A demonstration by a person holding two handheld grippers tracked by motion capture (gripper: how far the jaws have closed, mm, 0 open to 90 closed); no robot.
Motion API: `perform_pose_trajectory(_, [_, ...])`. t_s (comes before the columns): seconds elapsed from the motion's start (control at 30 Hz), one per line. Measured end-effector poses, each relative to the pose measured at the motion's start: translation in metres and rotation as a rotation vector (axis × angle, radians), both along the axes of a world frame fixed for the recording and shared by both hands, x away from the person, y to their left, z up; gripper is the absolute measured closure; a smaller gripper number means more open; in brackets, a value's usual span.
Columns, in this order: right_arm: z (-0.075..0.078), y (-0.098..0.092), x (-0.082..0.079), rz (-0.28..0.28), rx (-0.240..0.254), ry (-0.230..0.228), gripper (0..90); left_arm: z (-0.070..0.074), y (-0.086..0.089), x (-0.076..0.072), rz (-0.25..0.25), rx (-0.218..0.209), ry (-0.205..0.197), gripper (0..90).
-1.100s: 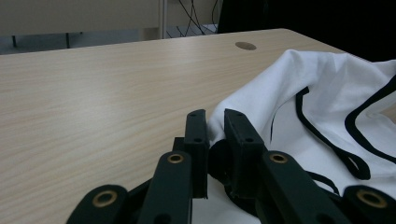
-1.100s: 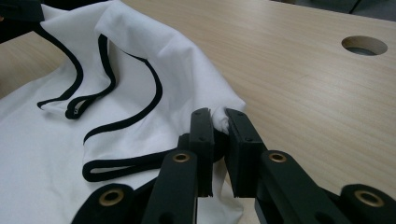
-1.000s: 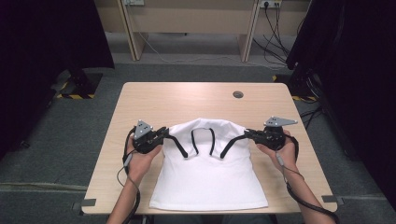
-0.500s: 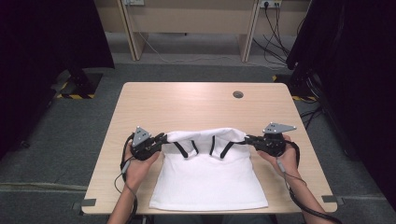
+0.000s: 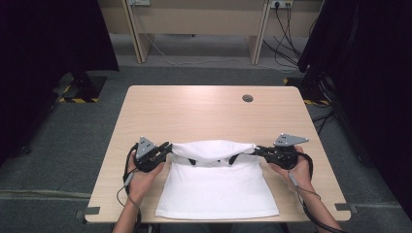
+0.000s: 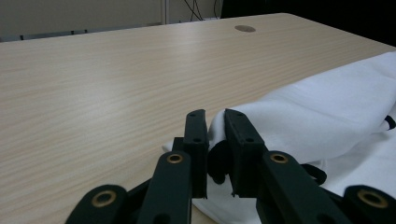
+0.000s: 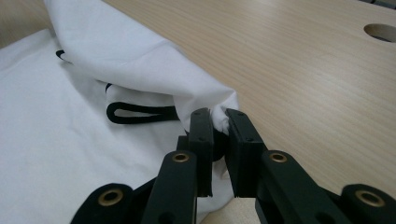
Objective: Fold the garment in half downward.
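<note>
White cloth, a garment [image 5: 216, 187] with black straps, lies on the near half of a pale wooden table [image 5: 204, 111] in the high view, its far edge folded toward the person and stretched between two tools. At that fold's left corner the left hand-held gripper [image 5: 166, 147] is clamped on the fabric; at the right corner the right hand-held gripper [image 5: 256, 149] pinches it likewise. A round cable hole [image 5: 248, 98] sits in the tabletop well beyond the garment.

From the left gripper view, the two black jaws stand nearly together with a bunched corner of the white garment [image 6: 299, 116] nipped between them, the bare table [image 6: 102, 79] stretching off behind.

From the right gripper view, the jaws grip the opposite corner of the garment [image 7: 140, 60], while a black strap loop [image 7: 140, 113] rests on the flat layer just beside them.
</note>
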State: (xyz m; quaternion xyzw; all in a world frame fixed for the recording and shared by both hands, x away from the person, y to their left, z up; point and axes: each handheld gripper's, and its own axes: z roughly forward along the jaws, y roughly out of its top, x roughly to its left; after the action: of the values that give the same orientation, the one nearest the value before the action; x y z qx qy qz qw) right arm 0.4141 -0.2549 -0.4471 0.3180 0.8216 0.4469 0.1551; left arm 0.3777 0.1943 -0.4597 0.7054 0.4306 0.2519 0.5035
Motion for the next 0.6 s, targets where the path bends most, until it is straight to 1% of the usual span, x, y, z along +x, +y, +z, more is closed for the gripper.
perform_pose_trajectory(0.17, [0.001,-0.001,-0.005,0.006,-0.003,-0.015,81.8,0.001,0.001,-0.005,0.0,-0.004,-0.01,78.8])
perform_pose_trajectory(0.2, [0.001,-0.001,-0.007,0.006,0.0,-0.017,81.8,0.002,0.0,-0.007,-0.004,0.005,-0.015,78.8])
perform_pose_trajectory(0.27, [0.001,-0.002,-0.008,0.007,-0.001,-0.018,81.8,0.002,0.0,-0.007,-0.004,0.005,-0.015,78.8])
perform_pose_trajectory(0.3, [0.001,-0.002,-0.008,0.007,-0.001,-0.018,81.8,0.003,-0.001,-0.009,-0.011,0.014,-0.021,78.8])
perform_pose_trajectory(0.37, [0.001,-0.001,-0.01,0.012,0.0,-0.021,81.8,0.003,-0.001,-0.009,-0.011,0.014,-0.021,78.8])
perform_pose_trajectory(0.4, [0.001,-0.001,-0.01,0.012,0.0,-0.021,81.8,0.004,-0.002,-0.011,-0.013,0.024,-0.028,78.8])
perform_pose_trajectory(0.6, [0.003,-0.001,-0.014,0.017,0.004,-0.027,81.8,0.006,-0.002,-0.015,-0.016,0.028,-0.039,78.8])
